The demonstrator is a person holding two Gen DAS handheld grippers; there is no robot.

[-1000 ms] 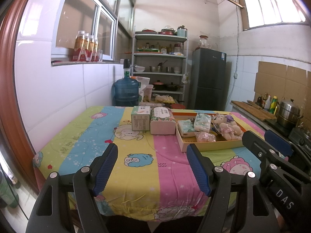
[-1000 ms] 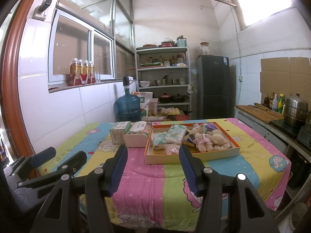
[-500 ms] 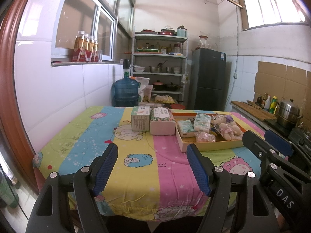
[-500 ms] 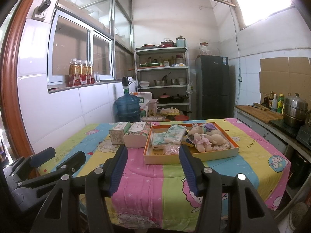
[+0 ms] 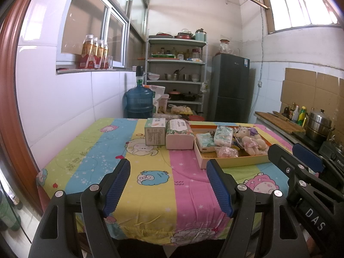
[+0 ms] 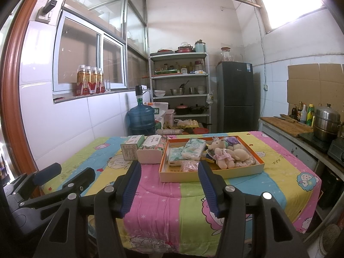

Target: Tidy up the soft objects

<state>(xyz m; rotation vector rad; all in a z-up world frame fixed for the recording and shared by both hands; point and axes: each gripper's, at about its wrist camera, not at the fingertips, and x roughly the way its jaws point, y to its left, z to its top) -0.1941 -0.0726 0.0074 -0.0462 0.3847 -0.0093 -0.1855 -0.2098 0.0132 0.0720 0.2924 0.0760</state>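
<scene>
- Blue-padded fingers of the left claw (image 5: 167,182) stand wide apart, holding nothing, level over the tabletop's (image 5: 90,150) near edge.
- The right claw (image 6: 168,182) hangs beside it at the same edge, likewise spread and empty, pointing at the tray (image 6: 212,173).
- Each claw shows in the other's view: right claw (image 5: 301,157), left claw (image 6: 64,172).
- The tray sits toward the tabletop's far right, holding tissue packs (image 6: 193,149), a small bag (image 6: 189,165) and a plush toy (image 6: 225,152).
- Touching the tray's left wall stands a pink tissue pack (image 6: 151,149), with a green box (image 6: 131,146) just beside it.
- A striped cartoon quilt covers the tabletop; bare quilt lies between claws and tray.
</scene>
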